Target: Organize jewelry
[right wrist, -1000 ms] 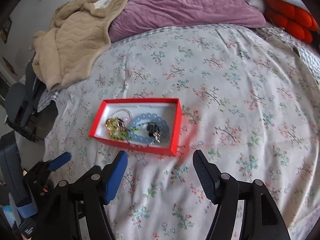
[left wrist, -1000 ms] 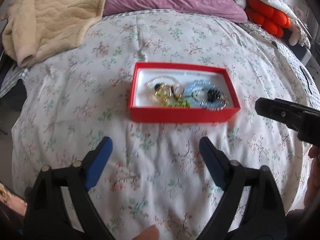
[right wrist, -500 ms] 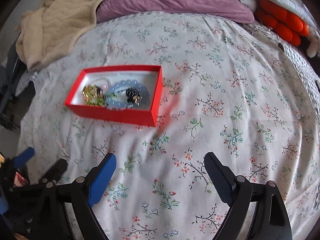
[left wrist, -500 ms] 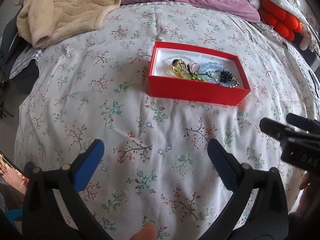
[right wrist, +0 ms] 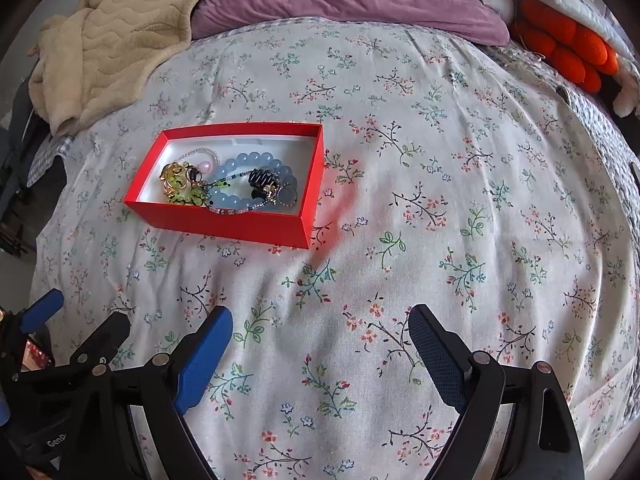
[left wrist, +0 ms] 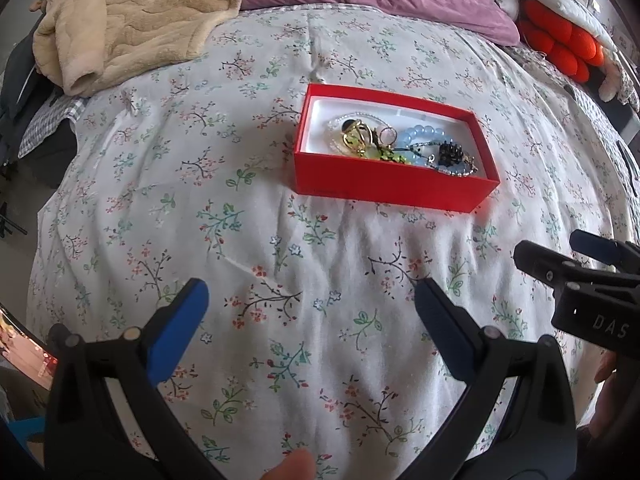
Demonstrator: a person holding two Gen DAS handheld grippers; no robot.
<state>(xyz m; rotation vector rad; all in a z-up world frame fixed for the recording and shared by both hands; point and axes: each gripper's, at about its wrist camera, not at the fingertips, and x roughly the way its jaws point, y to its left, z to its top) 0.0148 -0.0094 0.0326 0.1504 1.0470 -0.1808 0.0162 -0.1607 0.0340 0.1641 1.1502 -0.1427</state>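
Red box (left wrist: 394, 188) of tangled jewelry (right wrist: 230, 184) sits on the floral bedspread (left wrist: 280, 260), long axis crosswise, ahead of both tools. Left gripper (left wrist: 312, 332) and right gripper (right wrist: 320, 354) both spread wide, empty. Box lies ahead-right of left, ahead-left of right; neither looks clearly nearer.

Both grippers—left (left wrist: 311, 310) (right (right wrist: 320, 330))—gape, angled downward.

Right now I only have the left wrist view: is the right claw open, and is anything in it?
Observer: The right claw is wide open, with nothing between its fingers and only bedspread below.
Operator: The red box hides part of the blue bracelet behind its near wall. Is it a whole loop?
Observer: Yes, it is a closed ring, and a black charm lies inside it.
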